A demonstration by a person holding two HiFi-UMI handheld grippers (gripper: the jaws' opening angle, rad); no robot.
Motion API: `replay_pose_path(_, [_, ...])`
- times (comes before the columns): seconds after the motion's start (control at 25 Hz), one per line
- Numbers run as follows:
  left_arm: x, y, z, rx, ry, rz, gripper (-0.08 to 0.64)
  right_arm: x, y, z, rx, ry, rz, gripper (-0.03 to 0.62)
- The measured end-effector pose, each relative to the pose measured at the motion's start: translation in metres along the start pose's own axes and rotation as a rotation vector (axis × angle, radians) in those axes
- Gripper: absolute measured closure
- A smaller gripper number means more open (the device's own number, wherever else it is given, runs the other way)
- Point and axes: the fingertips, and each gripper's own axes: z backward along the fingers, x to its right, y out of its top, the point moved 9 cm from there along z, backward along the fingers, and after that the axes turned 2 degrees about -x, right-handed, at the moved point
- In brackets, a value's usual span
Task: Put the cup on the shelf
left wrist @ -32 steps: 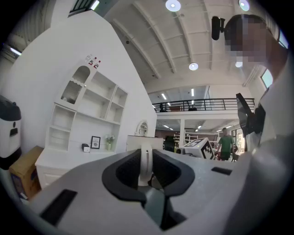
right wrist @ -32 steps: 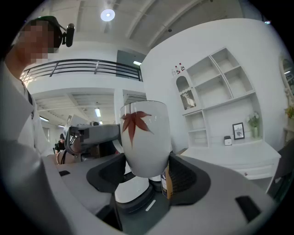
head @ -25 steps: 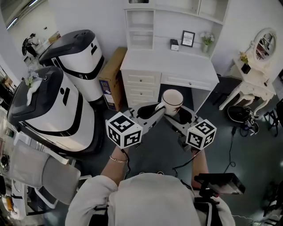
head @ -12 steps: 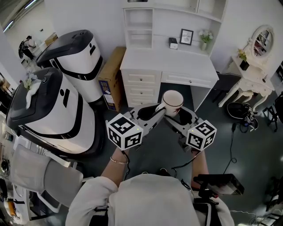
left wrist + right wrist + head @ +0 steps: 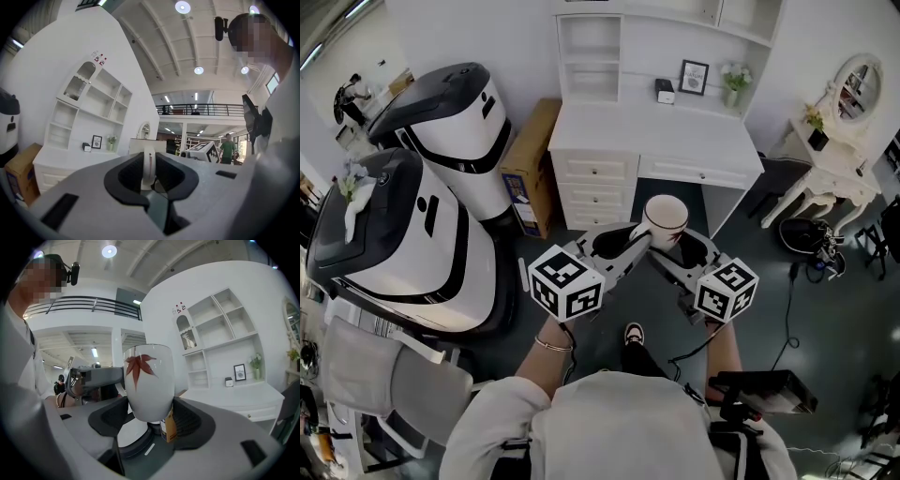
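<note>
A white cup point(image 5: 664, 218) with a red leaf print point(image 5: 149, 380) hangs in the air between both grippers, in front of the white desk point(image 5: 656, 141). My left gripper point(image 5: 639, 236) is shut on the cup's thin handle point(image 5: 148, 166). My right gripper point(image 5: 672, 247) has its jaws against either side of the cup's lower body, shut on it point(image 5: 150, 420). The white shelf unit point(image 5: 591, 56) rises from the back of the desk, and its compartments point(image 5: 220, 329) show empty. The left gripper point(image 5: 93, 376) reaches in from the cup's left.
Two large white-and-black machines point(image 5: 441, 122) point(image 5: 394, 244) stand at the left, with a cardboard box point(image 5: 530, 164) against the desk. A picture frame point(image 5: 695, 77) and a small plant point(image 5: 736, 82) sit on the desk's back ledge. A vanity table with a mirror point(image 5: 839, 159) stands at the right.
The whole scene has shifted a little as the person steps toward the desk, and a shoe now shows below the grippers. Both grippers keep the same hold on the cup.
</note>
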Motion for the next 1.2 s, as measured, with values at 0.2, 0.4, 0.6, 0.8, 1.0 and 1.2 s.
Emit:
replay_pose_path(0.2, [-0.027,0.004,-0.021,0.0,0.015,0.012,0.492,0.032,0.007,-0.019,-0.009,0.02,0.003,0.291])
replay_pose_path(0.4, [-0.053,0.013,-0.046,-0.003,0.038,0.0,0.492,0.068,0.017,-0.037,-0.005,0.044,0.005,0.291])
replay_pose_path(0.6, [-0.074,0.022,-0.07,-0.005,0.056,-0.007,0.492,0.099,0.027,-0.05,0.001,0.061,0.01,0.291])
replay_pose_path(0.8, [-0.09,0.031,-0.093,-0.014,0.064,-0.013,0.492,0.127,0.037,-0.058,0.006,0.072,0.008,0.291])
replay_pose_path(1.0, [-0.105,0.036,-0.118,-0.018,0.067,-0.012,0.492,0.156,0.044,-0.064,0.0,0.08,0.012,0.291])
replay_pose_path(1.2, [-0.123,0.04,-0.141,-0.016,0.07,-0.013,0.492,0.184,0.05,-0.072,-0.002,0.084,0.015,0.291])
